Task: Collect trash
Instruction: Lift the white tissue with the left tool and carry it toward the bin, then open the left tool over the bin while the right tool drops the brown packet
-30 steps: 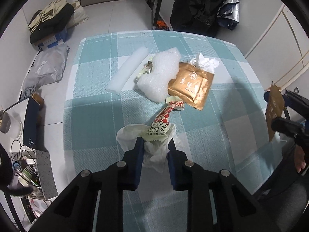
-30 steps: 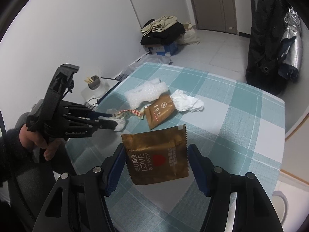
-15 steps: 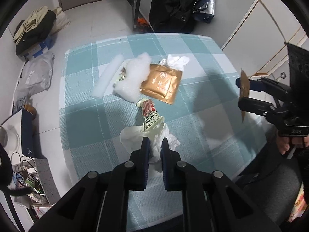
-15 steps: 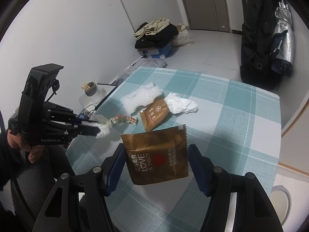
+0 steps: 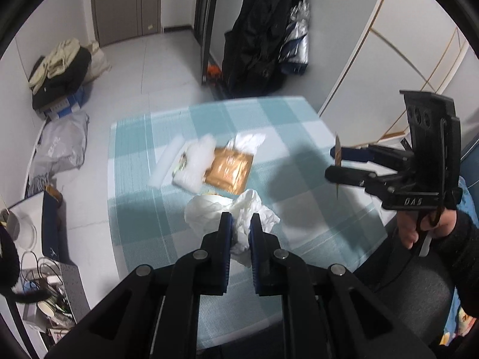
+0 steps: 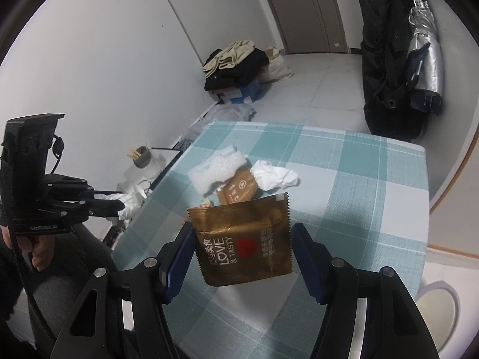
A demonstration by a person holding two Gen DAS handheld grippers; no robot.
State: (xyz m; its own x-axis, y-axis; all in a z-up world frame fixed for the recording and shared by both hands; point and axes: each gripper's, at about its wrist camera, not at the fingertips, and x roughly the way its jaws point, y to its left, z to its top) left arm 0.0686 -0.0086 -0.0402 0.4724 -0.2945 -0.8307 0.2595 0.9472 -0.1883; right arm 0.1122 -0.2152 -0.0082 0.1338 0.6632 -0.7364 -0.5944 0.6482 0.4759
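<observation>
Two tools raised, left tool (image 5: pixel 239 224) pinching tissue (image 5: pixel 248 209) (crumpled), right tool (image 6: pixel 239 248) gripping wrapper (image 6: pixel 242 242)

Checked tablecloth (image 5: pixel 299 137) under foam (image 5: pixel 194 164), wrapper (image 5: pixel 230 170), tissue (image 5: pixel 248 140)

Plain white walls (image 6: pixel 104 45), pale tiled floor (image 5: pixel 143 83), table (image 6: pixel 374 179) under a teal-and-white checked cloth, dark coat (image 5: pixel 257 45) hanging beside a folded silver umbrella (image 6: pixel 425 48), clothes heaped on a blue box (image 6: pixel 239 89), grey door (image 5: pixel 125 3)

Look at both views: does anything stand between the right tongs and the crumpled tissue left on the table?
Yes. The right tongs already hold a brown wrapper, which fills the jaws. Otherwise the checked cloth toward the crumpled tissue lies bare.
</observation>
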